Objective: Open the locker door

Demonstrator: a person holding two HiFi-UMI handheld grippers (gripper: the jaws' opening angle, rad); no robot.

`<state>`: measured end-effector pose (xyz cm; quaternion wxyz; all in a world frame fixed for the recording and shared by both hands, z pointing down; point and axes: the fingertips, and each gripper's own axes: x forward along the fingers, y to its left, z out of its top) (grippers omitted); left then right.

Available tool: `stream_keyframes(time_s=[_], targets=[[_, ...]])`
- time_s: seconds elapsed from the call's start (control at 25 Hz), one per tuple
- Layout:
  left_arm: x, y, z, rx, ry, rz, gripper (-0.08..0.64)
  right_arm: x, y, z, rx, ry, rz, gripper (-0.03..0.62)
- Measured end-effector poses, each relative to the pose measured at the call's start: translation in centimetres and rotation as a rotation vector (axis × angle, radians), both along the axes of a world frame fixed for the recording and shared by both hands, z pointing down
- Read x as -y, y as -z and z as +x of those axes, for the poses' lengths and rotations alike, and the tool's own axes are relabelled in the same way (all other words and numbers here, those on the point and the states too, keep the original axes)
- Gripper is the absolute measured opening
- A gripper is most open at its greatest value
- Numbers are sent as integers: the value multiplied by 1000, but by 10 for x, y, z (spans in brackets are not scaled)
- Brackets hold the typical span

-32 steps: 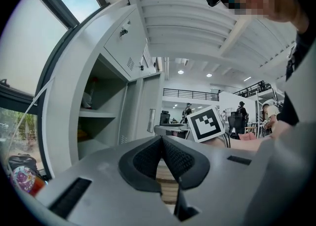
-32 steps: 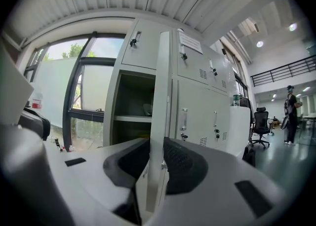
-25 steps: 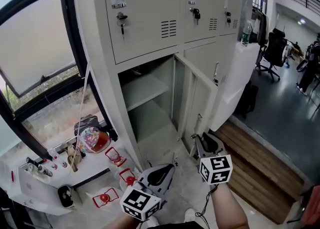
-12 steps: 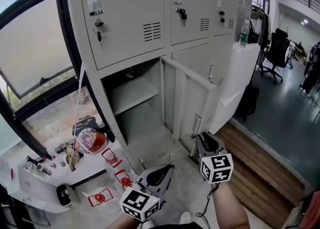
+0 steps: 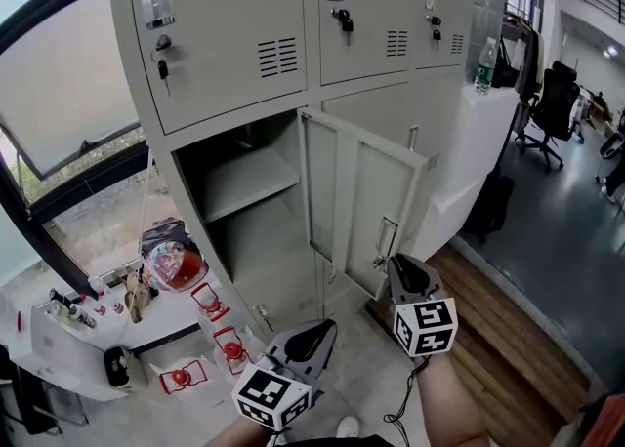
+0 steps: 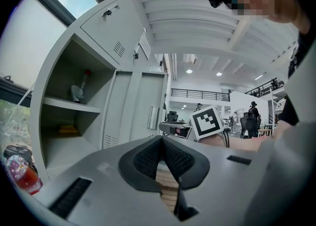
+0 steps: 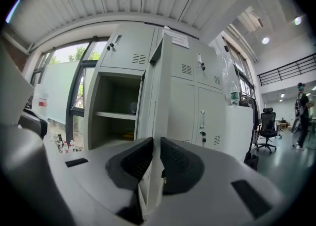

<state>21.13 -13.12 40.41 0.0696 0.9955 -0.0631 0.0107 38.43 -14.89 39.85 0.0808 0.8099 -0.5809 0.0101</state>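
Right gripper view: my right gripper [image 7: 153,146] pinches the free edge of the locker door [image 7: 160,96], its jaws having just been closing onto it. The door stands swung well out from the lower compartment [image 5: 249,211]. My left gripper [image 6: 162,140] hangs low beside the right, pads pressed together, empty.

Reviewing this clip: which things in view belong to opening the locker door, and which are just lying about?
Job in hand:
locker door, swung open
right gripper, jaws just closed further onto the door's edge

Lying about:
plastic bag
small red items
bottle
office chair
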Motion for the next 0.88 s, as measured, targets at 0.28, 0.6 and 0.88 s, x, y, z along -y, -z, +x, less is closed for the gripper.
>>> stream_keyframes(time_s=[0.28, 0.6, 0.88], targets=[[-4, -3, 19, 5, 45, -1, 17, 2, -1, 20, 16, 34, 12, 95], [-8, -1, 25, 23, 95, 11, 17, 3, -1, 29, 28, 74, 24, 97], [-9, -4, 14, 48, 150, 17, 17, -1, 1, 30, 28, 73, 55, 98]])
